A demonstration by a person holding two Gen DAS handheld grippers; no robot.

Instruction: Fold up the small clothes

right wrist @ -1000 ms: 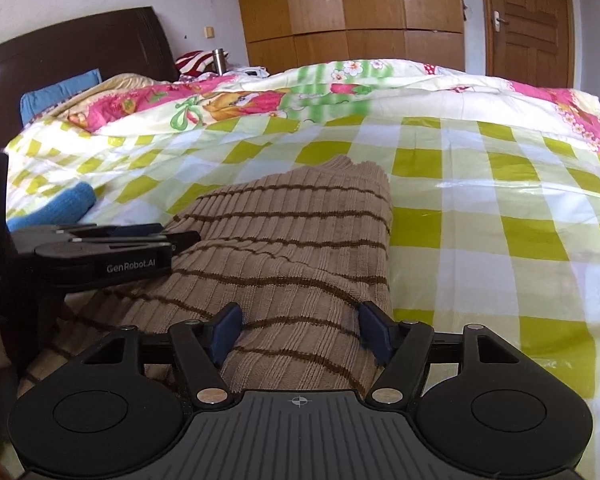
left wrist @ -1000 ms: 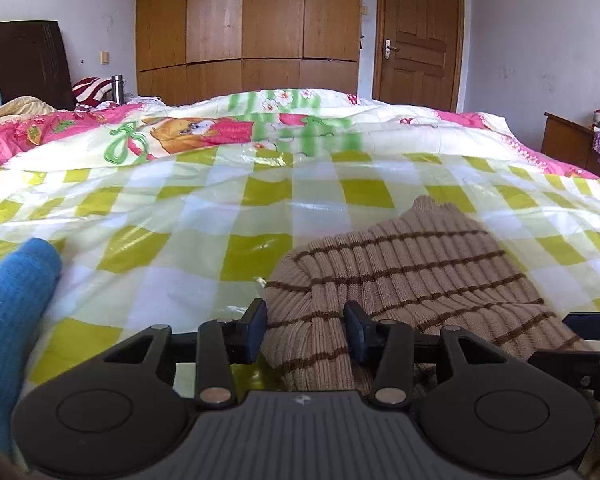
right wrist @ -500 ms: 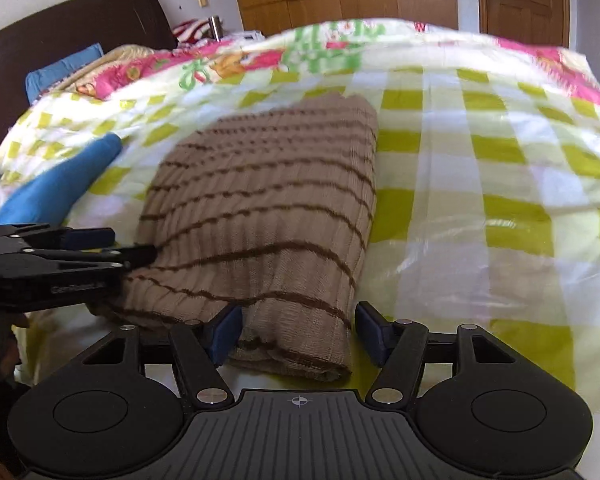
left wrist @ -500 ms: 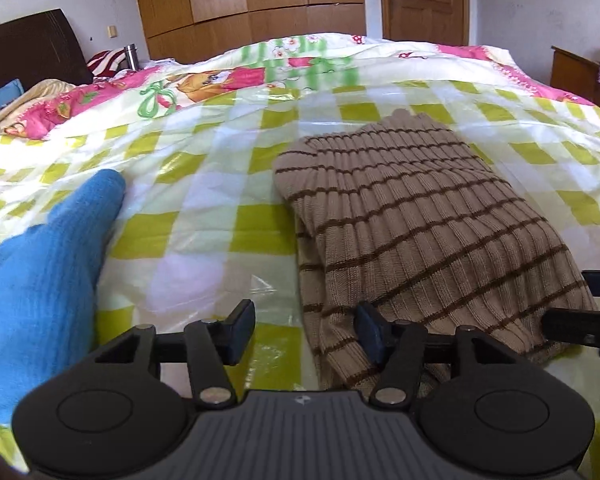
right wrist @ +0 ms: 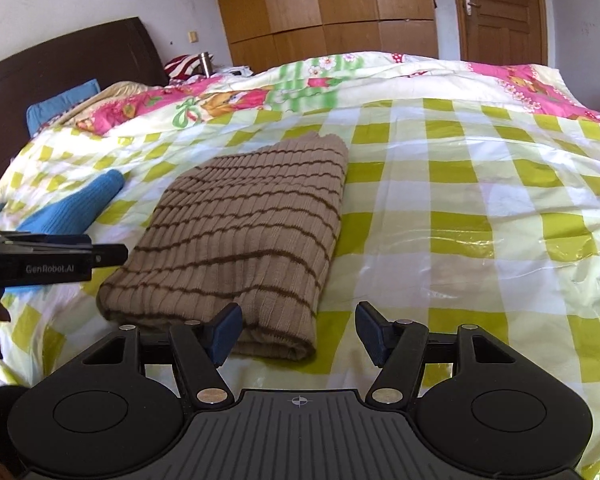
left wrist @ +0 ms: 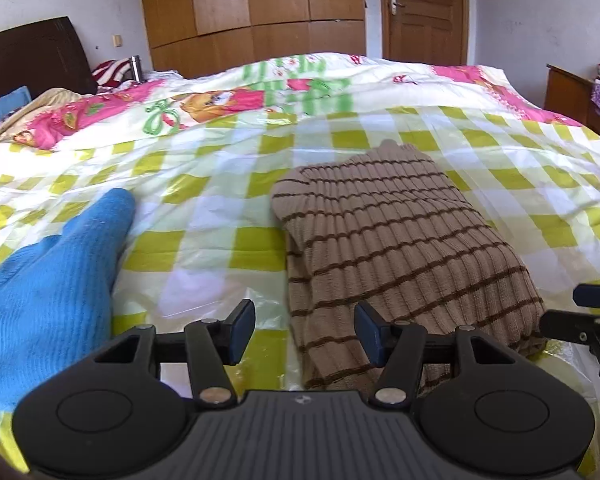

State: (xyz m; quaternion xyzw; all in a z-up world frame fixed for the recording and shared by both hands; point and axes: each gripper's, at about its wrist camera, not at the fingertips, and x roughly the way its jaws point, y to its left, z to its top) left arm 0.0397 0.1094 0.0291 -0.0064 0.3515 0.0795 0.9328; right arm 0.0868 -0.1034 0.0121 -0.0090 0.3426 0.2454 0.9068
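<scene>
From the right wrist you can read "GenRobot.AI" in pale letters on the side of the left claw, and the bed's dark headboard shows in full; the left wrist instead catches a wooden cabinet at the far right. The folded sweater, tan ribbed knit with thin brown stripes, lies flat on the yellow-checked bed cover beside a blue knit garment. Both claws gape apart and grip nothing, the right claw just off the sweater's near corner.

- Bright daylight, both views sharp, no motion blur.
- Glare patches on the glossy checked sheet, esp. right-wrist view.
- Soft shadow under the folded sweater near edge.
- Fisheye bends the wardrobe & door; corners vignetted black.
</scene>
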